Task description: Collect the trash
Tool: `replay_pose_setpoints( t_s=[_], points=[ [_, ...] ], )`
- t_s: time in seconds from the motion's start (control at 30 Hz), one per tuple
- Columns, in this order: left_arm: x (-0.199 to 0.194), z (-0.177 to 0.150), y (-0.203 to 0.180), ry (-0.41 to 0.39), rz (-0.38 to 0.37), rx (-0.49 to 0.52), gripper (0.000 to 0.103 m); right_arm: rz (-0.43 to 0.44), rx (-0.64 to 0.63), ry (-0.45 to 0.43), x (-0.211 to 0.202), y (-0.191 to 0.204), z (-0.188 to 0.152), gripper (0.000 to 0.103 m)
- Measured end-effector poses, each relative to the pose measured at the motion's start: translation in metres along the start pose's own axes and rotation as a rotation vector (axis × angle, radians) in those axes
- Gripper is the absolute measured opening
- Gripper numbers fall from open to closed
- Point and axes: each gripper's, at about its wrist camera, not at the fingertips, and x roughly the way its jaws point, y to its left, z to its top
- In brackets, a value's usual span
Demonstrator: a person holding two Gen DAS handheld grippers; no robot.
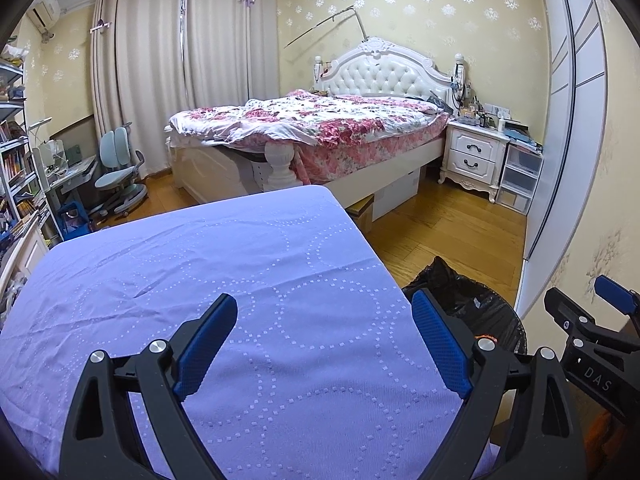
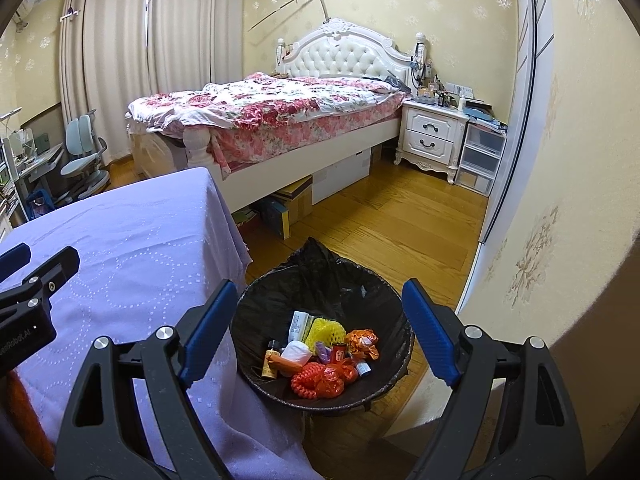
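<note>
A waste bin (image 2: 320, 280) lined with a black bag stands on the floor beside the table's right edge. Inside lie several pieces of trash: a red crumpled bag (image 2: 320, 380), a yellow foam net (image 2: 323, 330), a white wad (image 2: 297, 353), an orange wrapper (image 2: 362, 342) and small bottles. My right gripper (image 2: 316, 328) hangs above the bin, open, nothing between its blue pads. My left gripper (image 1: 324, 340) is open over the lilac tablecloth (image 1: 200, 264), empty. The bin's black liner (image 1: 472, 300) shows at the left wrist view's right, with the right gripper (image 1: 592, 320) beside it.
A bed (image 1: 320, 120) with a floral quilt stands beyond the table. A white nightstand (image 1: 474, 152) and clear drawers (image 1: 520, 172) sit at the right wall. Desk chair (image 1: 120, 176) and bookshelves (image 1: 16, 160) at left. Boxes (image 2: 288, 208) lie under the bed on the wooden floor (image 2: 400, 232).
</note>
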Motion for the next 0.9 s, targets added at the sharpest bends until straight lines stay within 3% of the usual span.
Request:
replay_pose_setpoints(
  t_s=[0.9],
  points=[
    [0.0004,0.0000,0.0011,-0.001,-0.001,-0.001,0.089,-0.002,-0.001,-0.004,-0.0028,0.0015,-0.0006,0.083]
  ],
)
